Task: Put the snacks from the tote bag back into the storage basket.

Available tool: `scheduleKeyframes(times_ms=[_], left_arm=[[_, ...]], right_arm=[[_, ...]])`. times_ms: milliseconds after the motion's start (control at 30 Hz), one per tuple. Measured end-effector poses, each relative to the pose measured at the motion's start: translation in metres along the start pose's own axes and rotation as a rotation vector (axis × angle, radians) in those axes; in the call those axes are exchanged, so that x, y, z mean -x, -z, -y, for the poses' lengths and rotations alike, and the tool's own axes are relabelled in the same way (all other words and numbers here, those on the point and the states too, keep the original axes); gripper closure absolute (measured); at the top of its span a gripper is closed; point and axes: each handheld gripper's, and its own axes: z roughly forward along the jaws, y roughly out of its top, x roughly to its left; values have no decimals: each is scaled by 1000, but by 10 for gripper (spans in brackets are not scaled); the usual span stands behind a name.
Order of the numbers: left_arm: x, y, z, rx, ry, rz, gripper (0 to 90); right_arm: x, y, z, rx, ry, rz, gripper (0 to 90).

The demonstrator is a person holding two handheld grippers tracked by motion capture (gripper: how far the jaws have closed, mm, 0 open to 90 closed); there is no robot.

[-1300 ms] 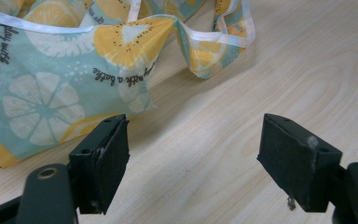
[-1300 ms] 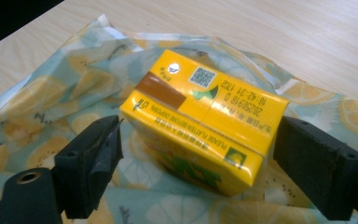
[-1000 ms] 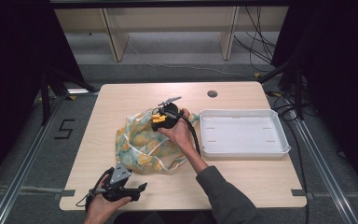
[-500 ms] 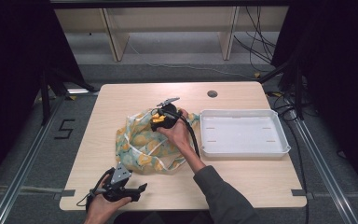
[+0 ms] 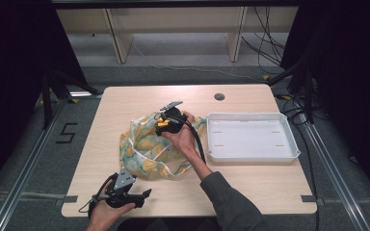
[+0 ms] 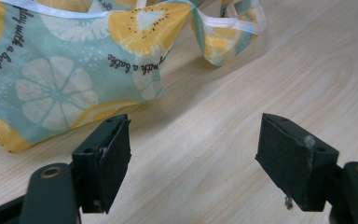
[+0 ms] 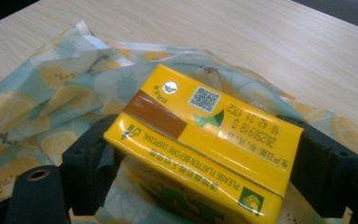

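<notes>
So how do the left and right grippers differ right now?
The right gripper is shut on a yellow carton above the fruit-print bag; the left gripper is open with nothing between its jaws. The right sits mid-table, the left at the near edge. Both have black jaws.

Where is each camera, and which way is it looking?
High view: above the person's side, looking forward and down at the table, bag and tray; both forearms show.
Left gripper view: on the left gripper, facing the bag; open jaws show.
Right gripper view: on the right gripper, facing the carton it grips.
All share the bag.
</notes>
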Motion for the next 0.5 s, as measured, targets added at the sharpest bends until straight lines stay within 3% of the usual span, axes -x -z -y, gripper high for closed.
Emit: scheduleKeyframes(times_ms=[100,200,267,333,400,433,467,500], left_arm=[[0,0,0,4,6,1,251],[-3,3,0,-8,-33,-7,251],[-1,1,0,6,4,-14,251],[-3,2,0,6,-16,-20,251],[-2,1,0,10,7,-20,251],[-2,1,0,13,11,-19,251],[-1,1,0,13,13,-17,251],[-2,2,0,4,4,-20,250]], right_arm=[[-1,4,-2,5,6,3,195],[-1,10,-5,13,4,-16,195],[0,15,-8,19,2,-27,195],[1,20,-12,25,12,-36,195],[0,26,-16,24,-1,-47,195],[1,28,-17,58,2,-50,195],[0,32,-19,36,-17,-67,195],[1,34,-21,40,0,-71,195]])
